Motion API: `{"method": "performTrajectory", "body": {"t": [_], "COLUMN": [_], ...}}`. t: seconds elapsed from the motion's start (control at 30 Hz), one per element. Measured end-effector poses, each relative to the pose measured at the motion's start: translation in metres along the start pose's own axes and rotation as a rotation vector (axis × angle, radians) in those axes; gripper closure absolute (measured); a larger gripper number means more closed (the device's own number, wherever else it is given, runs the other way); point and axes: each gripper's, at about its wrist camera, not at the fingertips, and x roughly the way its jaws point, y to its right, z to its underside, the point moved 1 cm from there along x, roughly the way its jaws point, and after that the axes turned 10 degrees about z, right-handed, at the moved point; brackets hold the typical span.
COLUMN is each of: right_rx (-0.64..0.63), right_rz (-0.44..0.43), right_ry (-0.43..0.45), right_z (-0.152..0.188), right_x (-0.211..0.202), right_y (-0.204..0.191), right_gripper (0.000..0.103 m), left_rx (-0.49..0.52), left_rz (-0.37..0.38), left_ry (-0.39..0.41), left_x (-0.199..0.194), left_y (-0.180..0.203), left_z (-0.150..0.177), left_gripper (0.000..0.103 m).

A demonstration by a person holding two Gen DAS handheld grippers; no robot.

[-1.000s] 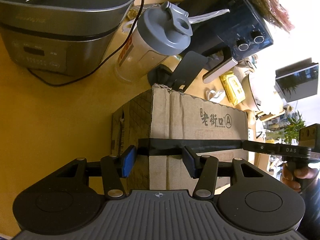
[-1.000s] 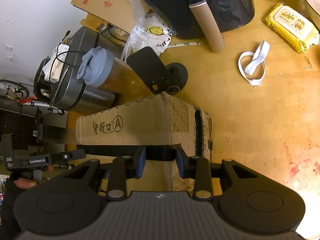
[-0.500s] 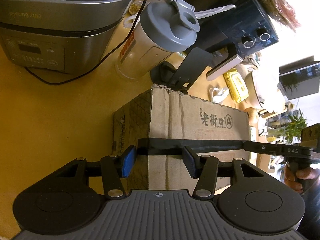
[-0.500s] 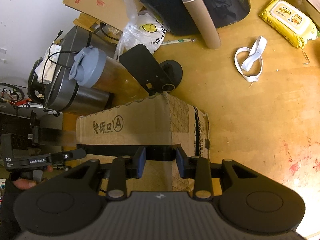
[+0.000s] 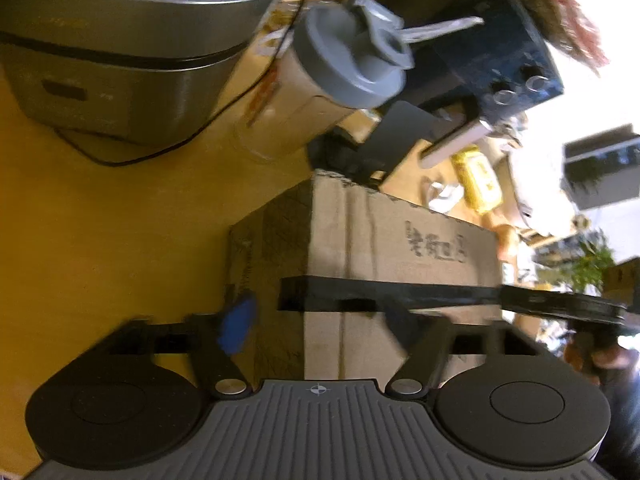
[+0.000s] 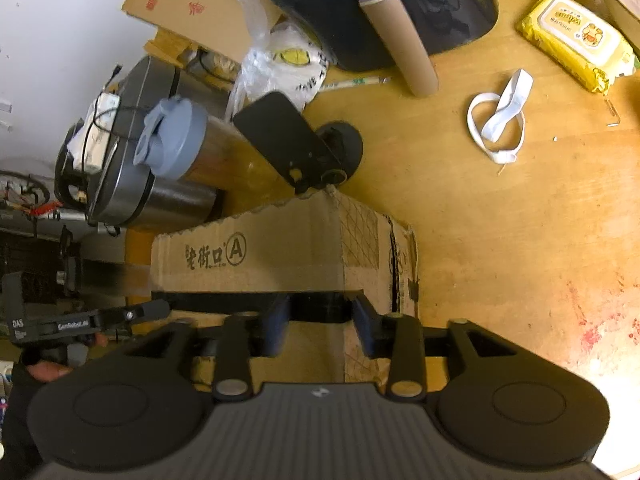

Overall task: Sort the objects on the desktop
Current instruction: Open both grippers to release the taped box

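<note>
Two grippers are on the cardboard box [image 6: 280,252] at once, one at each end, both angled down at it. That box sits on the wooden desk [image 6: 500,220], low and central in both wrist views, with a black strip [image 5: 400,290] running across its top.

Left gripper [image 5: 320,320]: jaws are opening right now, blue pad [image 5: 236,324] out at about 9 o'clock of the strip's end, the other finger at 3 o'clock. The strip end and box corner sit between them, but the pads aren't pressing anything. This view is pretty blurry.

Right gripper [image 6: 320,324]: jaws are opening too, with the strip's other end in the gap and both pads a bit clear of it.

Stuff around the box, from the right wrist view: grey-lidded shaker bottle [image 6: 188,148] at 10 o'clock, lying against a rice cooker [image 6: 132,168] further out the same way. Black phone stand [image 6: 296,148] at 12, touching or nearly touching the box's far edge. Air fryer [image 6: 380,8] beyond that. White elastic loop [image 6: 500,120] at 2 o'clock, well apart, and a yellow wipes pack [image 6: 576,40] further out
</note>
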Motion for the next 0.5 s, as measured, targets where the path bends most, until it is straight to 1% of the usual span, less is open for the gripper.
{"method": "performTrajectory", "body": {"t": [0.03,0.1,0.3,0.5], "right_rx": [0.007,-0.003,0.001,-0.005], "right_rz": [0.014,0.025,0.022,0.013], "right_ry": [0.03,0.042,0.037,0.047], "right_z": [0.001,0.001,0.005,0.012], "right_x": [-0.002,-0.001,0.009,0.0], "right_y": [0.0,-0.002,-0.004,-0.004], "right_gripper": [0.0,0.0,0.0,0.0], "left_rx": [-0.004,-0.005,-0.005,-0.002], "left_rz": [-0.018,-0.012,-0.025,-0.032], "left_ry": [0.004,0.014,0.015,0.018], "left_x": [0.001,-0.001,-0.002,-0.003], "left_y": [0.0,0.001,0.003,0.006], "left_z": [0.0,0.001,0.002,0.005], "left_gripper": [0.004,0.004,0.004,0.004]}}
